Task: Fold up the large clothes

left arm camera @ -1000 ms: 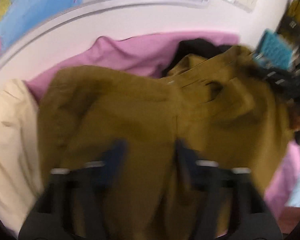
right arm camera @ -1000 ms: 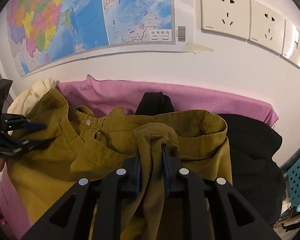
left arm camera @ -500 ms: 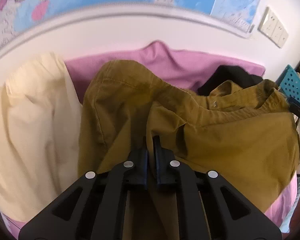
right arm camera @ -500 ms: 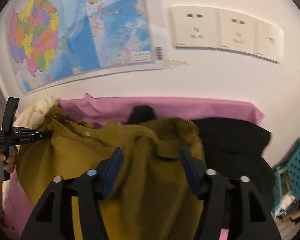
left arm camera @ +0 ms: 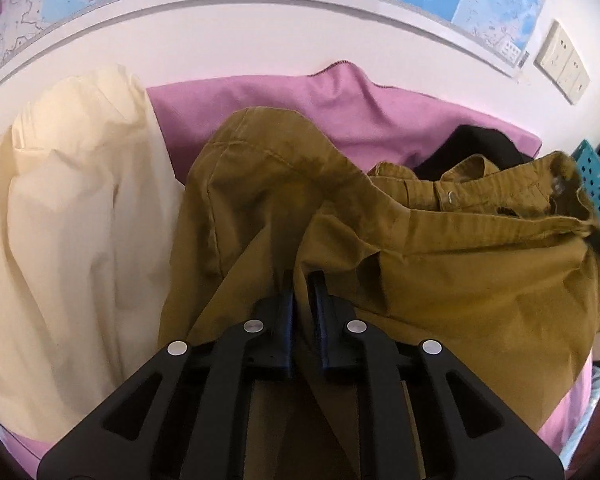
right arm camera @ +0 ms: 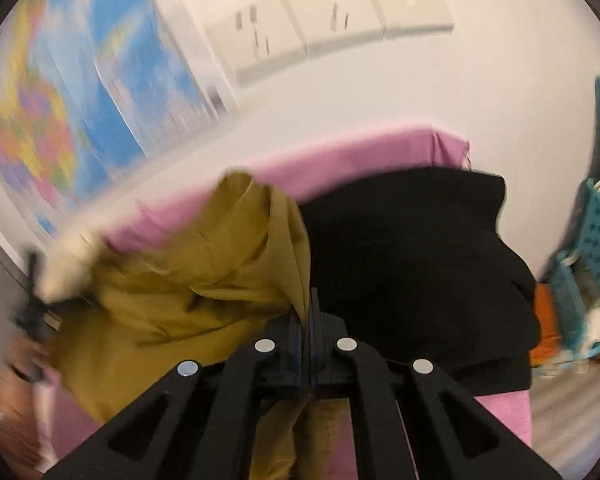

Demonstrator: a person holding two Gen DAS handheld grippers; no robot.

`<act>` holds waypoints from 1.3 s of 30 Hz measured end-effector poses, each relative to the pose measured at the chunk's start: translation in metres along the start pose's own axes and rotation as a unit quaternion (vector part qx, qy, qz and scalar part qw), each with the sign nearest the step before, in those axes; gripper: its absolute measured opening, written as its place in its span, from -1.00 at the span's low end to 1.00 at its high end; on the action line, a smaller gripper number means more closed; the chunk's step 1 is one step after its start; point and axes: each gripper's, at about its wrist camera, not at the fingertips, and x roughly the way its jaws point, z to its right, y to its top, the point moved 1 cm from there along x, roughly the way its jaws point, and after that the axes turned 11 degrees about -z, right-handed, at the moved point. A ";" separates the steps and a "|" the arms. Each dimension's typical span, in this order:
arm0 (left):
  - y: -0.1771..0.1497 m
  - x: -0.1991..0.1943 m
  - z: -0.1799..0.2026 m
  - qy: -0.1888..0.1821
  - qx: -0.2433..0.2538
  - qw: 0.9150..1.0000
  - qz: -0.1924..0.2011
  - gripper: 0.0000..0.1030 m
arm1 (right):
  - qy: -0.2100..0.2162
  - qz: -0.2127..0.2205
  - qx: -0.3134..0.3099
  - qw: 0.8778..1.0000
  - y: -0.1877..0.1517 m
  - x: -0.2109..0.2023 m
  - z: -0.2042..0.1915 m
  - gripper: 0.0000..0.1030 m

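1. Mustard-brown cotton trousers [left arm camera: 440, 264] are bunched on the pink cloth-covered surface [left arm camera: 300, 100]. Waistband with metal button [left arm camera: 451, 197] sits at 2 o'clock in the left wrist view.
2. Left gripper [left arm camera: 302, 280]: jaws nearly together, clamped on a raised fold of the trousers. The fabric peaks right at the fingertips and drops away to 9 and 3 o'clock.
3. Right gripper [right arm camera: 309, 300]: jaws have just snapped closed, pinching a thin edge of the same trousers [right arm camera: 220, 280]. Bulk hangs toward 9–10 o'clock from its tips. That view is motion-blurred.
4. Key relation: both grippers hold one garment, with the cloth's long axis running between them. Judgement: pulling the hands apart should tension it flat for a fold.
5. Neighbours: cream fabric garment [left arm camera: 68, 208] at 9 o'clock, black knit garment [right arm camera: 412, 264] at 1 o'clock of the right tips, teal perforated plastic basket [right arm camera: 596, 236] at 3.
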 end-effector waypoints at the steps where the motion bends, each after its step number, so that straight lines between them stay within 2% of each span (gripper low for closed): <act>1: 0.000 0.000 0.003 0.009 0.005 1.000 0.003 -0.74 | -0.011 -0.014 -0.005 1.000 -0.001 0.011 -0.003 -0.91; 3: -0.003 -0.003 0.009 0.015 0.014 1.000 0.004 -0.63 | -0.021 -0.034 -0.001 0.999 -0.002 0.024 -0.003 -0.66; 4: -0.006 -0.009 0.011 0.009 0.017 1.000 0.010 -0.40 | -0.022 -0.029 0.009 0.999 -0.002 0.022 -0.001 -0.50; 5: -0.010 -0.017 0.013 -0.002 0.022 1.000 0.019 -0.03 | -0.011 -0.022 0.018 1.000 -0.002 0.017 0.000 -0.20; 6: -0.013 -0.024 0.015 -0.007 0.027 0.999 0.031 0.17 | -0.003 -0.012 0.023 1.000 -0.002 0.011 0.001 -0.08; 7: -0.023 -0.039 0.016 -0.009 0.037 0.998 0.056 0.38 | -0.002 0.006 0.027 1.000 -0.004 0.001 0.001 -0.08; 8: -0.030 -0.049 0.017 -0.011 0.045 0.996 0.071 0.40 | -0.006 0.015 0.023 1.000 -0.007 -0.006 -0.001 -0.07; 10: -0.051 -0.072 0.011 -0.025 0.052 0.993 0.099 0.41 | -0.003 0.029 0.004 1.000 -0.018 -0.026 -0.007 0.17; 11: -0.060 -0.080 0.006 -0.028 0.049 0.993 0.107 0.47 | 0.005 0.030 0.002 1.000 -0.022 -0.030 -0.008 0.35; 12: -0.069 -0.085 0.000 -0.031 0.044 0.992 0.114 0.51 | 0.027 0.030 -0.002 0.999 -0.032 -0.036 -0.008 0.40; 14: -0.091 -0.090 -0.014 -0.026 0.026 0.992 0.121 0.57 | 0.052 0.029 -0.009 0.998 -0.049 -0.043 -0.006 0.40; 16: -0.112 -0.085 -0.029 -0.027 0.011 0.993 0.111 0.57 | 0.062 0.022 -0.016 0.998 -0.075 -0.045 -0.009 0.40; 19: -0.130 -0.071 -0.039 -0.044 -0.004 0.995 0.094 0.57 | 0.026 0.019 -0.035 0.999 -0.108 -0.044 -0.020 0.32; 21: -0.137 -0.061 -0.038 -0.036 -0.008 0.996 0.084 0.57 | 0.033 0.013 -0.034 0.999 -0.120 -0.041 -0.023 -0.08; 22: -0.138 -0.056 -0.037 -0.035 -0.010 0.996 0.081 0.53 | 0.036 0.015 -0.032 0.999 -0.123 -0.039 -0.024 -0.20; 24: -0.138 -0.045 -0.037 -0.051 -0.017 0.996 0.073 0.40 | 0.011 0.021 -0.039 0.999 -0.124 -0.035 -0.026 -0.62; 25: -0.139 -0.039 -0.037 -0.051 -0.022 0.996 0.068 0.23 | -0.002 0.019 -0.039 0.999 -0.123 -0.033 -0.026 -0.64; 27: -0.140 -0.032 -0.040 -0.062 -0.037 0.996 0.055 0.07 | -0.011 0.033 -0.039 0.999 -0.118 -0.041 -0.030 -0.83; 29: -0.140 -0.034 -0.039 -0.052 -0.039 0.996 0.055 -0.07 | -0.032 0.073 -0.053 0.995 -0.113 -0.062 -0.038 -0.87; 31: -0.141 -0.036 -0.037 -0.045 -0.039 0.997 0.055 -0.10 | -0.036 0.093 -0.044 0.994 -0.103 -0.078 -0.040 -0.88; 33: -0.139 -0.035 -0.040 -0.057 -0.048 0.996 0.049 -0.10 | -0.054 0.087 -0.044 0.994 -0.100 -0.071 -0.042 -0.88; 35: -0.140 -0.031 -0.047 -0.081 -0.063 0.994 0.041 -0.07 | -0.117 0.049 -0.049 0.991 -0.101 -0.039 -0.041 -0.85; 37: -0.142 -0.029 -0.049 -0.084 -0.066 0.993 0.039 0.01 | -0.095 0.015 -0.011 0.995 -0.105 -0.017 -0.027 -0.85; 38: -0.144 -0.030 -0.049 -0.079 -0.068 0.994 0.039 0.08 | -0.081 0.018 0.003 0.997 -0.107 -0.015 -0.022 -0.80; 39: -0.146 -0.030 -0.049 -0.073 -0.070 0.994 0.039 0.14 | -0.070 0.026 0.021 0.997 -0.109 -0.018 -0.017 -0.64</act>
